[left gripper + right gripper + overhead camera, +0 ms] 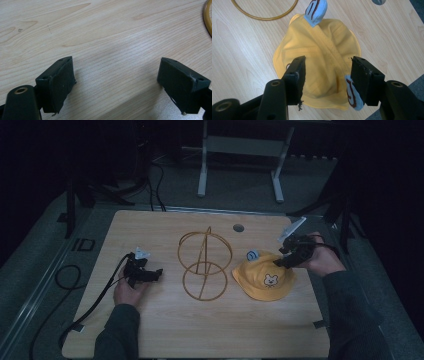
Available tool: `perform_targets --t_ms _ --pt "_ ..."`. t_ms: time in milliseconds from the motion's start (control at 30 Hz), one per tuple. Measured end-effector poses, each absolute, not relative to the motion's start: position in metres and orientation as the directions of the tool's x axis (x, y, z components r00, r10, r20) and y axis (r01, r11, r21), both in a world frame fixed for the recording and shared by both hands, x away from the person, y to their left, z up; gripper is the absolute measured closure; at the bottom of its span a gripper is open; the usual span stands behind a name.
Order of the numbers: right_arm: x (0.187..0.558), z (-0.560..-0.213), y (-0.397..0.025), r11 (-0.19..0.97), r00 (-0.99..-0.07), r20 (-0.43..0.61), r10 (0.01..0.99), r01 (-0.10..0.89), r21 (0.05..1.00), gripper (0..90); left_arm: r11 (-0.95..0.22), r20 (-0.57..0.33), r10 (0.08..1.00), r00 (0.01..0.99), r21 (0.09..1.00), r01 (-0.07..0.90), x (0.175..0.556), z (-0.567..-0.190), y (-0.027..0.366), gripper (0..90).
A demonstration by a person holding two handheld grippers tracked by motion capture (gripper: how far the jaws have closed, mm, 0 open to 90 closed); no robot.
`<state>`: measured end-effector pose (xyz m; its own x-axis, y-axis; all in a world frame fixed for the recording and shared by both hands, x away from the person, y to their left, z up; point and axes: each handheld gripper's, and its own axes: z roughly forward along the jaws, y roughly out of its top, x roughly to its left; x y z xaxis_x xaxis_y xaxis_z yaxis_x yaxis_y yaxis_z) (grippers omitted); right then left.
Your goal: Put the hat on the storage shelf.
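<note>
A small yellow hat [265,280] with a bear face and two light blue ears lies flat on the wooden table [150,227], right of centre. My right gripper [281,261] hovers at the hat's far right edge, open; in the right gripper view its jaws straddle the crown of the hat [322,55], one blue ear [315,11] far, the other [352,93] by the right jaw. A gold wire stand [204,265] of two rings stands mid-table. My left gripper [156,272] rests low on the left, open over bare wood [112,50].
A round cable hole [238,227] sits near the table's far edge. The left gripper's black cable [67,275] trails off the table's left side. A white desk frame [240,160] stands on the floor beyond. Part of the gold ring [208,17] edges the left gripper view.
</note>
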<state>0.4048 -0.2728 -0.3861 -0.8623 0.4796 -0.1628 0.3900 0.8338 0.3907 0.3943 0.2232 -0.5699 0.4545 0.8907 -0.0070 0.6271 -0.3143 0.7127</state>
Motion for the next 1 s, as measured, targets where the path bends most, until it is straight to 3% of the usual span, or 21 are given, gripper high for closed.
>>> perform_targets --t_ms 767,933,1000 --pt "0.436 -0.412 -0.254 0.881 -0.883 -0.147 0.447 0.405 0.246 49.2 -0.315 -0.005 0.891 0.455 0.714 0.625 0.394 -0.57 0.223 14.1" --pt "0.439 -0.418 -0.25 0.885 -0.884 -0.144 0.444 0.408 0.221 53.2 -0.317 -0.004 0.89 0.456 0.713 0.625 0.394 -0.57 0.223 14.1" --pt "0.441 -0.422 -0.249 0.886 -0.887 -0.128 0.443 0.412 0.212 59.7 -0.318 -0.003 0.89 0.456 0.713 0.625 0.394 -0.57 0.223 14.1"
